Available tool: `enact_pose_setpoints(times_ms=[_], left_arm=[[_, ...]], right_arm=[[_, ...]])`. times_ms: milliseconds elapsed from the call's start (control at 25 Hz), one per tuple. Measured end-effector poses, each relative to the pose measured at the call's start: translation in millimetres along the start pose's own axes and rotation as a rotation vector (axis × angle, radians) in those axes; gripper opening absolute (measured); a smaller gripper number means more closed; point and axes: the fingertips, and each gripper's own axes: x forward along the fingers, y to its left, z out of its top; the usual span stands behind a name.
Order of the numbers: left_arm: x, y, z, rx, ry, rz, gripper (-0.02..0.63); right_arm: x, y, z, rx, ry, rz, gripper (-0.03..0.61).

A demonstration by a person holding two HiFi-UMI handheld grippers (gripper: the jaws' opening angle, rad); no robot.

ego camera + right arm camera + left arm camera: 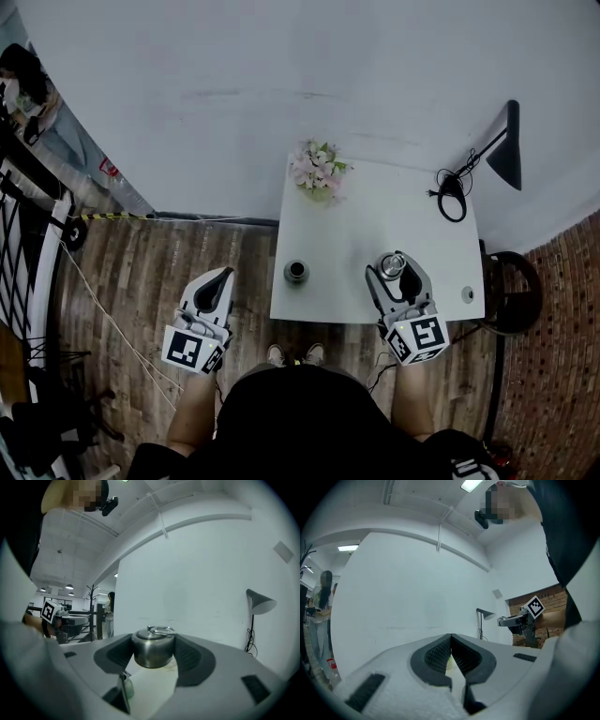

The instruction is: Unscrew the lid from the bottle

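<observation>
A dark, open-topped steel bottle [296, 272] stands upright near the front left edge of the white table [375, 220]. To its right, my right gripper [394, 262] is over the table, shut on a steel lid [392, 266]. In the right gripper view the lid [153, 648], with a ring handle on top, sits squeezed between both pads, held in the right gripper [153, 654] apart from the bottle. My left gripper [223, 275] hangs off the table's left side over the wooden floor, shut and empty. In its own view the left gripper [451, 641] shows its pads pressed together.
A vase of pink flowers [319, 171] stands at the table's back left corner. A black desk lamp [504, 150] and its coiled cable [452, 197] are at the back right. A small round object [468, 294] lies at the front right corner. A white wall runs behind.
</observation>
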Motion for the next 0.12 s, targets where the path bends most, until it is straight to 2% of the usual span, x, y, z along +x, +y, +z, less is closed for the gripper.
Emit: enact_pose_setpoints(times_ms=[120], left_arm=[[1.3,-1.4,-0.8,-0.003,0.001,-0.002,0.022]], right_arm=[[-0.5,-1.3,-1.5,0.001,0.003,-0.001,0.268]])
